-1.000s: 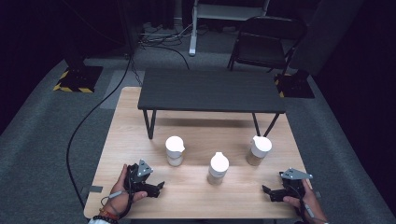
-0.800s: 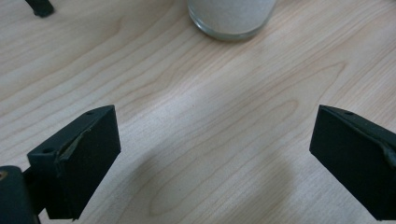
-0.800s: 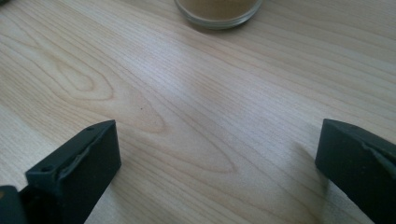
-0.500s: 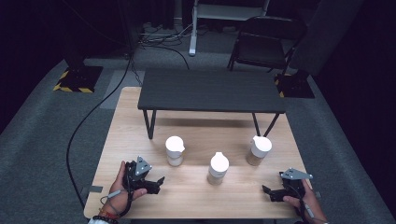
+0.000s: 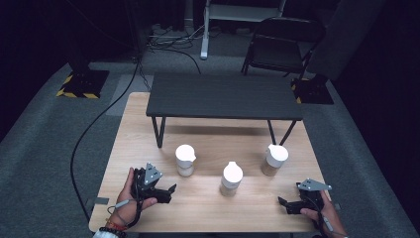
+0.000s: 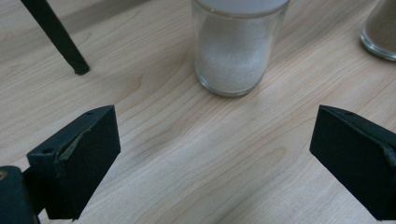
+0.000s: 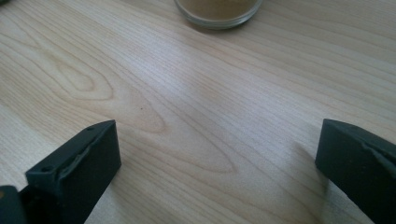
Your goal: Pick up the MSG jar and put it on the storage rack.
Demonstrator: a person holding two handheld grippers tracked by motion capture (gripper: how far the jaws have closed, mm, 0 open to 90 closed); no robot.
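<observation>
Pale wood makes up the table (image 5: 148,124), and in the high view three lidded jars stand on it in a loose row in front of a low black bench (image 5: 223,95). The left gripper (image 5: 163,191) lies near the table's front left, pointing up and to the right at the jar of white grains (image 5: 185,159), which stands just ahead of it. The middle jar (image 5: 231,178) sits between the two hands, and the brown jar (image 5: 274,159) stands ahead of the right gripper (image 5: 287,204), which rests at the front right.

In the left gripper view the jaws are spread wide and hold nothing. The jar of white grains (image 6: 238,44) stands upright straight ahead, a little right of centre and well clear of both jaws. Since the left hand is nearer this jar, I judge a short push forward would bracket it.

In the right gripper view the jaws are likewise wide apart and empty, with the base of the brown jar (image 7: 217,11) ahead at the top edge.
</observation>
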